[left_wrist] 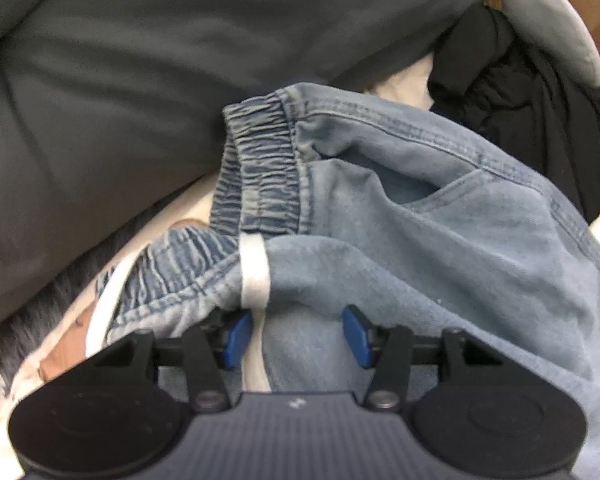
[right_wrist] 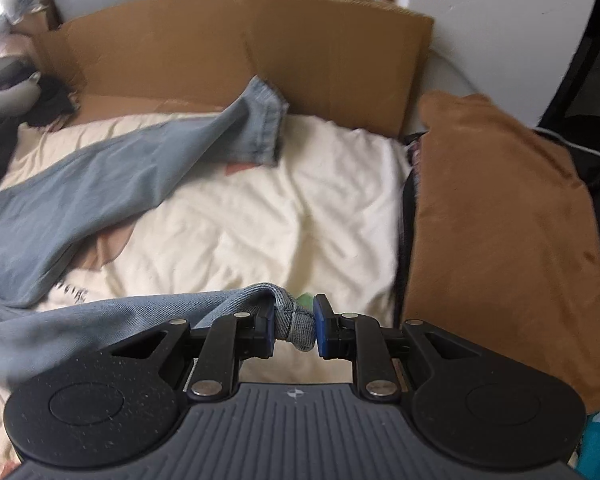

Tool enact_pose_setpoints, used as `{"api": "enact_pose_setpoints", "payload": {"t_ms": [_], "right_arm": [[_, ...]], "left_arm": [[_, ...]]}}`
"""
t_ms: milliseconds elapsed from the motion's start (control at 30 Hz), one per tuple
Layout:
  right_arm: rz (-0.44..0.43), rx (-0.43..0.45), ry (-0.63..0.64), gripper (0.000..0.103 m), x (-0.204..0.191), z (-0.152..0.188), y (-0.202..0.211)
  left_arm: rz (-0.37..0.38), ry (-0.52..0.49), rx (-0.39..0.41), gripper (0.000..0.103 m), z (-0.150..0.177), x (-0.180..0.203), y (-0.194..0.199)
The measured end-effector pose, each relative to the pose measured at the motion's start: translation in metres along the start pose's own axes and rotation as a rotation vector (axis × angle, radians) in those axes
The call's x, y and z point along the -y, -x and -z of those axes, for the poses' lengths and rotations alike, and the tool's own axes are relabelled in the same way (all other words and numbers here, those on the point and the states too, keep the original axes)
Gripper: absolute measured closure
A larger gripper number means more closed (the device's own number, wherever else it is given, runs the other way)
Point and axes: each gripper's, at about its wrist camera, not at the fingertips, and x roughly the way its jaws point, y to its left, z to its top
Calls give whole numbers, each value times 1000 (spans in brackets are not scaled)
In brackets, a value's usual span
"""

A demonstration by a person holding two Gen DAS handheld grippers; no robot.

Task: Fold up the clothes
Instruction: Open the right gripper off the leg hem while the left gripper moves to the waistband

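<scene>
Jeans sprawl unfolded across the cream bedding. Right gripper pinches one hem; left gripper gapes over the waistband. Probably mid-arranging: legs need aligning on the bedding next.

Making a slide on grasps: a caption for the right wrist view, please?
Right gripper shut on a hem of the light-blue denim jeans, over a cream bedsheet.

Faded blue jeans, cream sheet, brown cardboard, blue-padded tongs
</scene>
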Motion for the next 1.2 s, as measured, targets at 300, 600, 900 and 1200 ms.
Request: {"api": "enact_pose_setpoints", "payload": {"t_ms": [300,600,900,1200], "right_arm": [[-31,74,-61,72,9,-15,-3],[-80,111,-79,64,2,-13,10],[-112,70,-106,64,-12,12,9],[-110,9,-147,64,-11,36,-2]], "left_arm": [[-41,-31,2,50,2,8,7],[43,-47,12,49,28,12,62],[67,-15,18,48,46,-12,104],[17,163,29,49,78,-65,113]]}}
